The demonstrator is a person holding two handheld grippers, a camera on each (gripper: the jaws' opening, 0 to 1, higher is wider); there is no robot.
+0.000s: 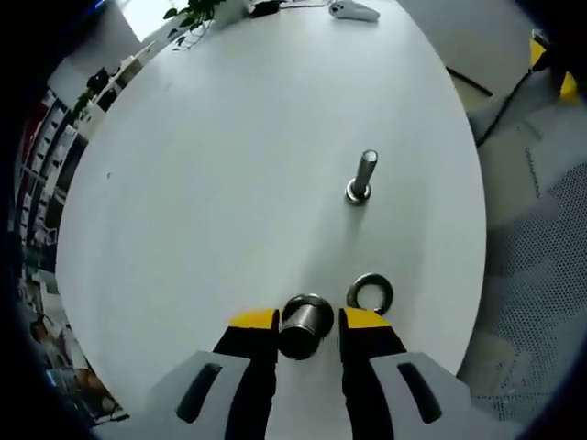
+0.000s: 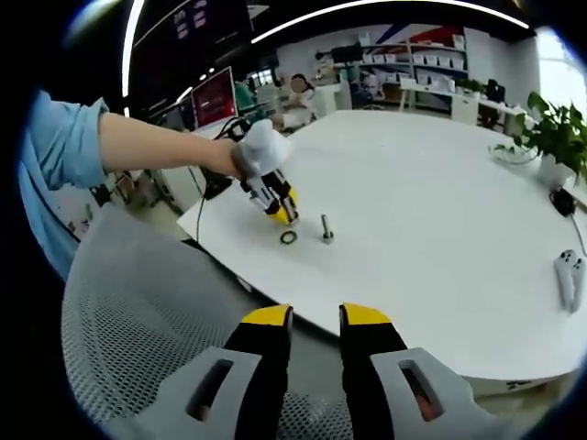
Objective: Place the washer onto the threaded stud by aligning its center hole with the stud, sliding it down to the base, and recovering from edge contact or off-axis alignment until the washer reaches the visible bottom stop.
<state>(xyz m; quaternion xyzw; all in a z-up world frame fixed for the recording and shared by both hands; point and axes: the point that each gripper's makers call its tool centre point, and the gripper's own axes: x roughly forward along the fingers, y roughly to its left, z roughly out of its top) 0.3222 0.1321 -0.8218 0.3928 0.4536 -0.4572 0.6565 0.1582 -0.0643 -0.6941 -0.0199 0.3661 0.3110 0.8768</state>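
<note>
The threaded stud (image 1: 362,176) stands upright on the white table (image 1: 211,183), with bare table all around it. The washer (image 1: 370,292) lies flat on the table, just right of my left gripper (image 1: 309,321). A short metal cylinder (image 1: 305,323) sits between that gripper's yellow fingertips (image 1: 254,320), with thin gaps on both sides. In the right gripper view, the left gripper (image 2: 280,211) is low over the table beside the washer (image 2: 288,237) and the stud (image 2: 326,229). My right gripper (image 2: 316,319) hangs open off the table's near edge, holding nothing.
A grey mesh chair (image 2: 138,312) stands under the right gripper and beside the table edge (image 1: 541,275). A white controller (image 2: 569,275) lies near the table's far side, and a potted plant (image 2: 550,137) stands on it. A person's sleeved arm (image 2: 138,147) holds the left gripper.
</note>
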